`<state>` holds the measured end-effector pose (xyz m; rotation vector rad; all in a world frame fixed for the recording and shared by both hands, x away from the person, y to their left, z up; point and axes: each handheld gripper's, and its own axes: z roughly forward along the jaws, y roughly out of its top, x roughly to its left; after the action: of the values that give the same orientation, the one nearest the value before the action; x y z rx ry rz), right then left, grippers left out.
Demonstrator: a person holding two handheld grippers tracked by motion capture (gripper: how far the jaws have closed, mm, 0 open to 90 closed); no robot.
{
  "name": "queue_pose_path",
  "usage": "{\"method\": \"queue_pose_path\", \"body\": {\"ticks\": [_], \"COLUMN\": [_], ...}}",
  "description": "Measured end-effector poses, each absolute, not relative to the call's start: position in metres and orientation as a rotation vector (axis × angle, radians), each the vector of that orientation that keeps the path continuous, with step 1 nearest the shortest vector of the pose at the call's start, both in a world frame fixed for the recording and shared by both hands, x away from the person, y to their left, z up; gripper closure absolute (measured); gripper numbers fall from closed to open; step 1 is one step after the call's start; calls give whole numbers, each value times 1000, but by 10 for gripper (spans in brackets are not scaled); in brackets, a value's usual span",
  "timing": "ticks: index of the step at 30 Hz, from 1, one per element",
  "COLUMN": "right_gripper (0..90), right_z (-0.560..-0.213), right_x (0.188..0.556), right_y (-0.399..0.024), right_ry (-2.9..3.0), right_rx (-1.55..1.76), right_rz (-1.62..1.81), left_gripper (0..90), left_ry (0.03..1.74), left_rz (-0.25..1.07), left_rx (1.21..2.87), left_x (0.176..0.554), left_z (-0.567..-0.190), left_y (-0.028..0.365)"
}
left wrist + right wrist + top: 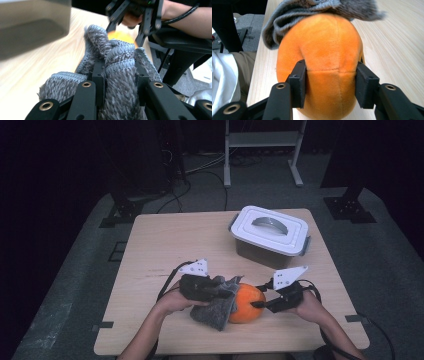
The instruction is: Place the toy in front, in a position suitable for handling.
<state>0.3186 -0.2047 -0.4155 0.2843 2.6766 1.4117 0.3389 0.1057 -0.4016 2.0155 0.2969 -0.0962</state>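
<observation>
Low in the high view, near the front edge of the pale wooden bench (pixel 150 240), two hands work close together. The left gripper (pixel 220 291) has its jaws closed tight on a fuzzy grey cloth (pixel 215 307), which hangs bunched against the left side of a soft round orange plush ball (pixel 247 302). In the left gripper view the cloth (pixel 117 75) is squeezed between the jaws. The right gripper (pixel 257 304) holds the ball from the right; in the right gripper view its jaws press into the orange plush (pixel 324 62) on both sides.

The ball is squashy, so I think it could pop out of the jaws if the cloth rubs hard. The cloth could also slide loose and drop. Farther up, at the upper right of the bench, a white plastic box with a grey handle (pixel 270 231) sits well apart, safe from bumps.
</observation>
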Motion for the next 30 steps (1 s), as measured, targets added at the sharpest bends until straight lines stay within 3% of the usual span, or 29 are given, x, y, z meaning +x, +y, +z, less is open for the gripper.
{"method": "queue_pose_path", "body": {"ticks": [3, 8, 20, 24, 30], "right_gripper": [565, 603, 608, 551, 331], "right_z": [-414, -408, -408, -416, -417], "right_x": [315, 317, 322, 325, 324], "right_y": [-201, -190, -158, -155, -173], "right_ry": [2665, 2633, 2602, 2631, 2674], "right_rx": [272, 250, 196, 203, 309], "right_rz": [1433, 1549, 1703, 1686, 1577], "left_gripper": [704, 717, 718, 716, 714], "left_ry": [313, 315, 319, 345, 315], "left_rz": [-166, -177, -128, -115, -115], "left_rx": [1954, 1931, 1913, 1947, 1948], "left_x": [340, 339, 331, 332, 333], "left_z": [-412, -411, -392, -398, -399], "left_y": [110, 122, 159, 155, 130]}}
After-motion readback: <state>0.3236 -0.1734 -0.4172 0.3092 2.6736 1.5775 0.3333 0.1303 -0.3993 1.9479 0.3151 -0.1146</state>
